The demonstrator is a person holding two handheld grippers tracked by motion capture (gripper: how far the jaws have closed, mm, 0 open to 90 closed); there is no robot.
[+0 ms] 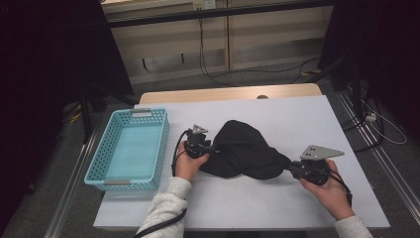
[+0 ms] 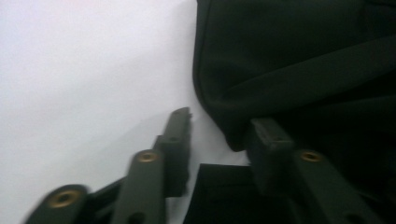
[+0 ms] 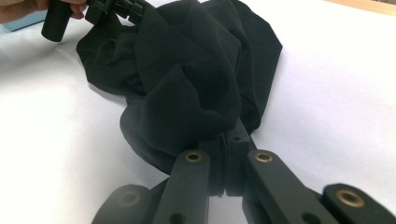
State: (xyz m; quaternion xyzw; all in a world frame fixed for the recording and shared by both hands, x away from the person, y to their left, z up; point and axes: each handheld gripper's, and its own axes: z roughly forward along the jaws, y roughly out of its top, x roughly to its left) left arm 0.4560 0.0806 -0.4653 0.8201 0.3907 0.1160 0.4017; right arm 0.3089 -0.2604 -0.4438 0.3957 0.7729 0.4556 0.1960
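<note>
Item 1: black garment (image 1: 242, 151), soft dark fabric, type not determinable; lies crumpled at the centre of the white tabletop (image 1: 297, 119), bulk toward 12 o'clock, one end drawn out to a narrow tail toward 4 o'clock. Judged mid-handling: being spread or straightened, possibly ahead of folding or binning

Item 2: right gripper (image 1: 297, 168), held in the person's right hand (image 1: 329, 191) at 4 o'clock of the garment. Jaws closed tight on the tail of the cloth, as the right gripper view shows with fabric bunched directly above the meeting tips (image 3: 226, 140). Hold reads as an anchor, keeping that end taut while the other end is worked

Item 3: left gripper (image 1: 210, 148), held in the left hand (image 1: 190, 161) at 9 o'clock of the garment. Jaws apart at a middling width in the left gripper view; one fingertip (image 2: 180, 126) lies on bare tabletop, the other (image 2: 266, 135) sits at the hem of the cloth (image 2: 289, 70). Nothing gripped; judged lining up to take the edge

Item 4: turquoise perforated plastic basket (image 1: 111, 148), at 9 o'clock of the tabletop, just beside the left hand, nothing seen inside; a likely destination for the garment

Item 5: cables (image 1: 213, 59) on the floor beyond the tabletop at 12 o'clock, not involved
</note>
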